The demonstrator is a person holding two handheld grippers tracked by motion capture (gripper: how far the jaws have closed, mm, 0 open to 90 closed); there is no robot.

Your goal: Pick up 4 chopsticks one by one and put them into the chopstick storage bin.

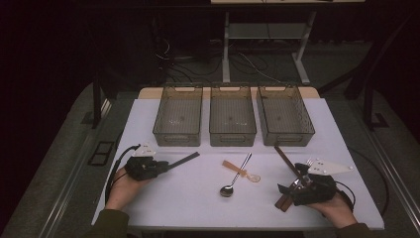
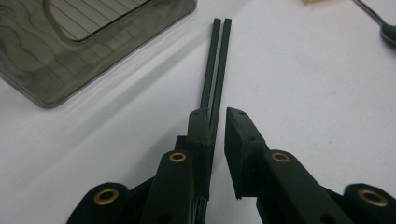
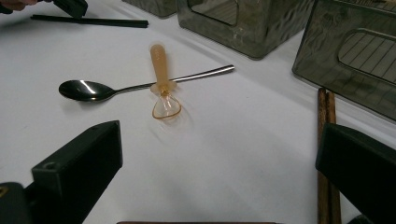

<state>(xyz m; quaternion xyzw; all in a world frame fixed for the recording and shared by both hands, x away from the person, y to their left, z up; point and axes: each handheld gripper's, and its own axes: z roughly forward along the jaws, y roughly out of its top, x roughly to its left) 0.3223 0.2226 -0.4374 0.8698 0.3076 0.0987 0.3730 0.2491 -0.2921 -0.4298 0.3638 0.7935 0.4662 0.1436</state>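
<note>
the left claw point(image 2: 217, 122) is nearly together around black chopsticks point(image 2: 215, 65) on the counter point(image 1: 198, 198), one pad not yet touching; the right claw point(image 3: 219, 158) gapes apart beside brown chopsticks point(image 3: 326, 112).

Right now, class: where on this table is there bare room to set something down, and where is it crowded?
Free: the white table along its near edge between the two hands, and the strip between the black chopsticks and the left bin. Crowded: the middle, where the metal spoon crosses the orange spoon, and the brown chopsticks at the right gripper.
</note>
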